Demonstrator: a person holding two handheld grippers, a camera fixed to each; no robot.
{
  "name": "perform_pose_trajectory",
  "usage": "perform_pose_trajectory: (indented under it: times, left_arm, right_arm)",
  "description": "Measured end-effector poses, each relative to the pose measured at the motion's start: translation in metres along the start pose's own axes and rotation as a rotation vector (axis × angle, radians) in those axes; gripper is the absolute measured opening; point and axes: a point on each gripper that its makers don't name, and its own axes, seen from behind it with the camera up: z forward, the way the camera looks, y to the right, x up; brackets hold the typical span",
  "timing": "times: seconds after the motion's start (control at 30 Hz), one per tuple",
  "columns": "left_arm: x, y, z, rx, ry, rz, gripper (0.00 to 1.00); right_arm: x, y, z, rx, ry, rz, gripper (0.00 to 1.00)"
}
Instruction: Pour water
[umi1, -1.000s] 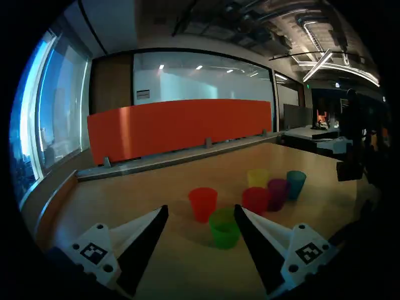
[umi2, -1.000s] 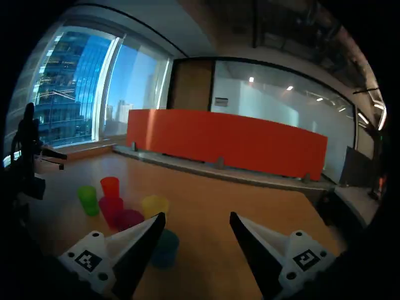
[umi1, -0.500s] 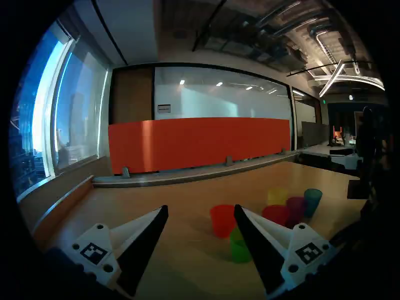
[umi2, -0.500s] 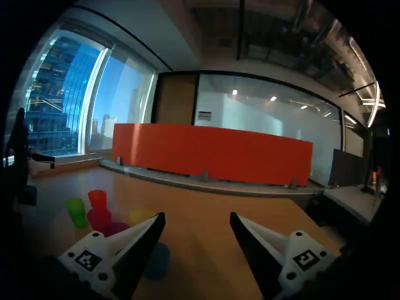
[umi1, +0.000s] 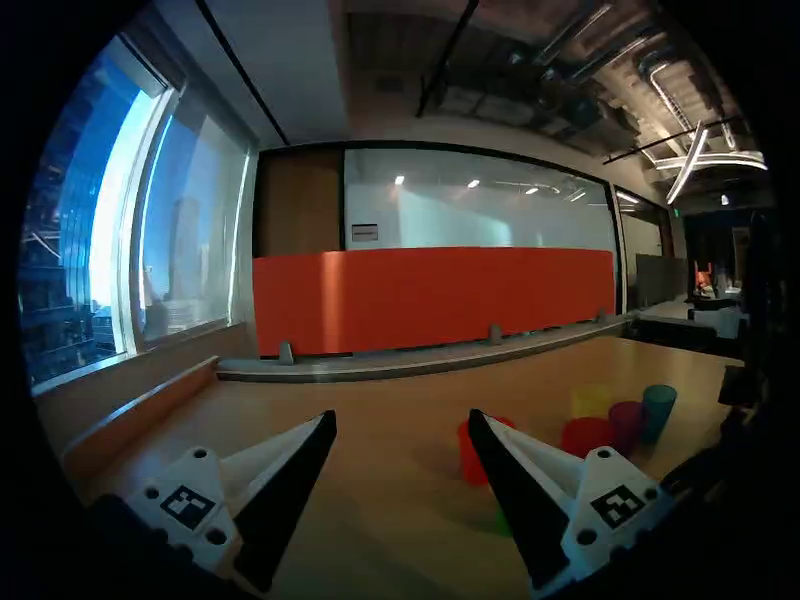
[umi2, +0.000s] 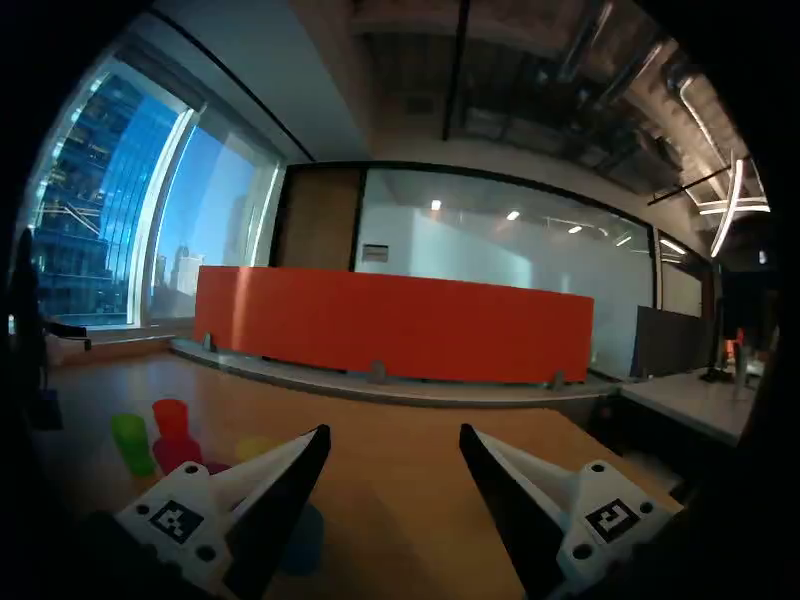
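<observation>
My left gripper (umi1: 400, 422) hangs open over the wooden table (umi1: 400, 400) with nothing between its fingers. A cluster of plastic cups stands to its right. The orange-red cup (umi1: 464, 455) is partly behind the right finger. Past it stand the red cup (umi1: 585, 437), yellow cup (umi1: 590, 400), purple cup (umi1: 627, 422) and teal cup (umi1: 658, 410). My right gripper (umi2: 392, 437) is open too and holds nothing. In its view the green cup (umi2: 130, 443), orange-red cup (umi2: 170, 417), red cup (umi2: 178, 452) and yellow cup (umi2: 255, 447) stand low left. The teal cup (umi2: 303, 540) is beside the left finger.
A long orange divider panel (umi1: 430, 298) runs along the table's far edge, with a glass-walled room behind it. Tall windows (umi2: 110, 240) lie to the left. A dark shape (umi2: 35, 370) stands at the left edge of the right gripper view. Bare tabletop (umi2: 400, 500) lies ahead of the right gripper.
Both views have tipped upward, so the cups sit lower in each. In the left gripper view the cups slid right, and the green one went behind the right finger. Both grippers stayed open.
</observation>
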Motion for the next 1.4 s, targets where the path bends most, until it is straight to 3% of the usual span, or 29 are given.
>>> perform_pose_trajectory:
  times: [0.2,0.7,0.97,1.4]
  left_arm:
    - [-0.004,0.005,-0.001,0.002,0.010,-0.021,0.98]
    - [-0.003,0.006,0.003,0.066,0.039,-0.002,0.98]
    - [-0.007,0.003,0.007,0.125,0.051,0.025,0.98]
    - [-0.014,-0.006,0.022,0.169,0.070,0.041,0.98]
  right_arm:
    - [0.000,0.004,-0.006,-0.023,0.005,0.017,1.00]
    - [-0.011,0.010,-0.009,-0.058,-0.013,0.050,1.00]
    - [-0.015,0.016,-0.006,-0.073,-0.054,0.079,1.00]
    - [-0.020,0.024,-0.006,-0.121,-0.099,0.115,1.00]
